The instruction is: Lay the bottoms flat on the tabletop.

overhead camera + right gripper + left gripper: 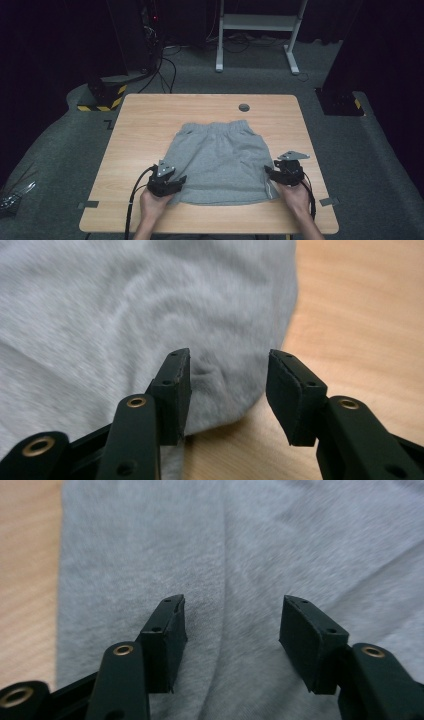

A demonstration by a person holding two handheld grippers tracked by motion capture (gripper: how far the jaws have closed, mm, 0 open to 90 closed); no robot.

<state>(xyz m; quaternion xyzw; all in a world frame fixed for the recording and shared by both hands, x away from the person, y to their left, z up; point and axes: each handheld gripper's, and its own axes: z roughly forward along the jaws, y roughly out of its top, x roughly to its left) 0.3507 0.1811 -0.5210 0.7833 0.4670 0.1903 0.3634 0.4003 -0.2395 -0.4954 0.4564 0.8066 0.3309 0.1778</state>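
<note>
Handling a pair of grey shorts (220, 162) on the wooden table (145, 117), likely smoothing or getting set to fold, judging from how things lie. Shorts are flat in the middle of the table, waistband at the far side, hem toward the person, no fold visible yet, fabric mostly smooth with a few soft ripples. Left gripper (176, 181) sits at the near left corner of the shorts, over the hem; left gripper view has its jaws apart with bare grey cloth between them, pads not pressing on anything, so open and holding nothing. Right gripper (270, 172) sits at the near right edge of the shorts; right gripper view has its jaws spread too, the rounded cloth edge between them and bare table wood beyond, pads clear of the fabric, so also open, nothing gripped. Progress read: garment is laid out and roughly squared, which looks like the prep part done; any actual fold is still to do, both bottom corners would need pinching first. No other items on the table apart from a small round grommet (244, 107) near the far edge
</note>
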